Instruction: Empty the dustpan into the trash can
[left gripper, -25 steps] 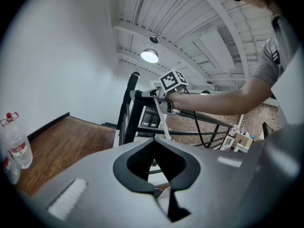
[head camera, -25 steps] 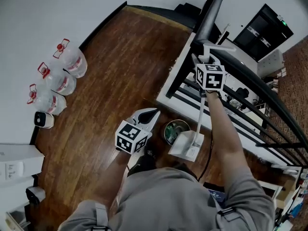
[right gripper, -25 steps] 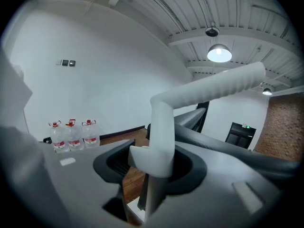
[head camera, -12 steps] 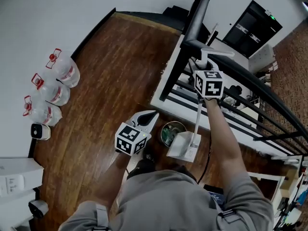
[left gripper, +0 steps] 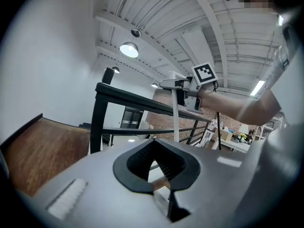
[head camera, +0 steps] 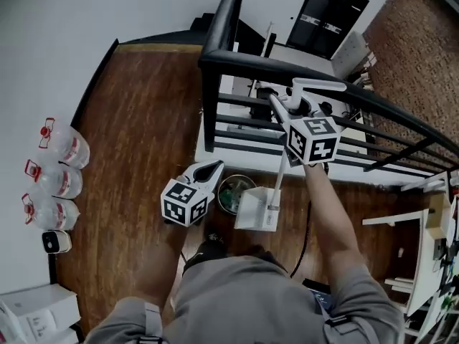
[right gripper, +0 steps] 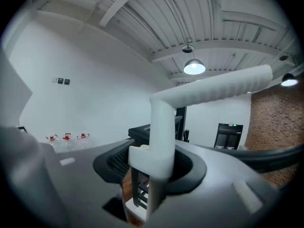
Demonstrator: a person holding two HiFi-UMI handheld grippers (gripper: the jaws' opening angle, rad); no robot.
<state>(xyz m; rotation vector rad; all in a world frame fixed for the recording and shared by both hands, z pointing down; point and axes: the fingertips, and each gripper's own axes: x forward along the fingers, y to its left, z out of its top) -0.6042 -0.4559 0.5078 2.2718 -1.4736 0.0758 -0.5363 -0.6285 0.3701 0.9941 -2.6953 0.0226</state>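
Head view, from the left edge: three clear water jugs [head camera: 51, 180] with red caps stand in a row against the white wall [head camera: 86, 20], with a small white device [head camera: 54, 241] and white boxes [head camera: 36, 310] nearer the person, all on a dark wooden floor [head camera: 136, 120]. The left gripper [head camera: 214, 166] is held low in front of the body, pointing ahead and slightly down; in the left gripper view its jaws meet at the tips with nothing between them. Just to its right a small round trash can [head camera: 231, 192] sits on the floor, and the white dustpan [head camera: 254, 210] hangs beside it, touching or nearly touching its rim. The dustpan's long handle [head camera: 281, 167] rises to the right gripper [head camera: 285, 110], which the outstretched right arm [head camera: 326, 206] holds higher and farther forward; its jaws clamp the upright pole just under the bent grip. Beyond runs a black railing [head camera: 222, 27] over a white ledge [head camera: 215, 145], then dark doors [head camera: 330, 9] and a brick wall [head camera: 416, 49] at the far right.
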